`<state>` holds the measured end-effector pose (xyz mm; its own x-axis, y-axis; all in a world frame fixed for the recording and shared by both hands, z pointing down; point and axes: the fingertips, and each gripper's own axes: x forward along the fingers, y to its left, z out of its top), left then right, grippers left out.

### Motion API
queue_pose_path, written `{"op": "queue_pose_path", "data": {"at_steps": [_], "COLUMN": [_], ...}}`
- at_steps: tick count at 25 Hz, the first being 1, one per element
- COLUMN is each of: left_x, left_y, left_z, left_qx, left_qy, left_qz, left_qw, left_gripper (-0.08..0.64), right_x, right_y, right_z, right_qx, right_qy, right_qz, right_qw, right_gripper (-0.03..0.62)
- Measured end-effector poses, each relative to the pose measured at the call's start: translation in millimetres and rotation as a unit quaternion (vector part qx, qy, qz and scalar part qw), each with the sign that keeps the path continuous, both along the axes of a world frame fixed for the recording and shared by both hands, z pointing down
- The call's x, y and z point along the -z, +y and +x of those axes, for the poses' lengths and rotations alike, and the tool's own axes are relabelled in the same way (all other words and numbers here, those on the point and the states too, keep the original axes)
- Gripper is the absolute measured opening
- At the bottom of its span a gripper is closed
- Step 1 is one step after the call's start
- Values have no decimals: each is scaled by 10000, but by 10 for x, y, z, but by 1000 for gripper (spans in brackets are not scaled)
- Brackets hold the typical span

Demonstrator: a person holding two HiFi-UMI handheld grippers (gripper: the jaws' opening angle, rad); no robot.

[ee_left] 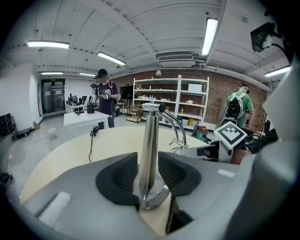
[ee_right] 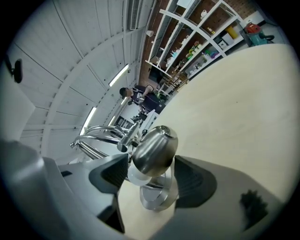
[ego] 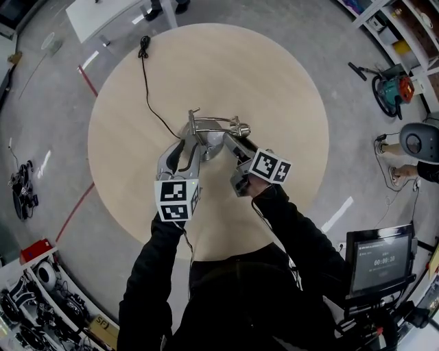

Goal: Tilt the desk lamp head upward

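Observation:
A chrome desk lamp (ego: 214, 130) stands near the middle of the round wooden table (ego: 274, 82). In the left gripper view its upright pole (ee_left: 149, 140) rises from the round base (ee_left: 152, 198) between the dark pads. My left gripper (ee_left: 147, 176) is open, with small gaps on both sides of the pole. In the right gripper view the bell-shaped lamp head (ee_right: 154, 151) lies between the jaws of my right gripper (ee_right: 150, 183), which is open and clear of the metal. From the head view, the left gripper (ego: 186, 147) and right gripper (ego: 233, 147) flank the lamp.
The lamp's black cable (ego: 146, 82) runs across the table to its far edge. A white table (ego: 103, 14) stands beyond. A vacuum (ego: 392, 89) and a seated person (ego: 418, 144) are at the right, a monitor (ego: 381, 260) near right. A person (ee_left: 105, 96) stands behind.

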<state>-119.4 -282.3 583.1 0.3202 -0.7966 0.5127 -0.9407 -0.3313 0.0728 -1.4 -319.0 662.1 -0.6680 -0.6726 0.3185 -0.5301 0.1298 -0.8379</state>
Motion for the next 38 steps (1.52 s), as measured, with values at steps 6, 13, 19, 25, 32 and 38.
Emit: {"op": "queue_pose_path", "data": {"at_steps": [6,13,19,25,32,38], "left_x": [51,63,-20,-96,-213,-163], "left_y": [-108,-200,-273,-314,-360,-312], "left_z": [32,128,134,130,136,175], "left_qx": [-20,-106,-11,38,108,-35], "left_qy": [0,9,-21,49,204,-12], "left_qz": [107,146,-27,-76,-168,-171], "left_qw": [9999,9998,10000,10000,9996,9998], "left_gripper": [152,152,126,127,129,127], "right_x": [-27,-42,-66,-72,-90,220], "right_y": [-29,-49,-58,-104,-153,-170], "right_z": [55,53,71,145,260,459], "right_qx": [-100,-96,-65,-55,-53,-145], "right_qy": [63,108,301,543,860,1446], "right_qz": [-8,-16,-27,52,129,532], "right_qw": [9999,9999,9995,9985,9962,9880], "right_gripper": [302,299,299,298,288,284]}}
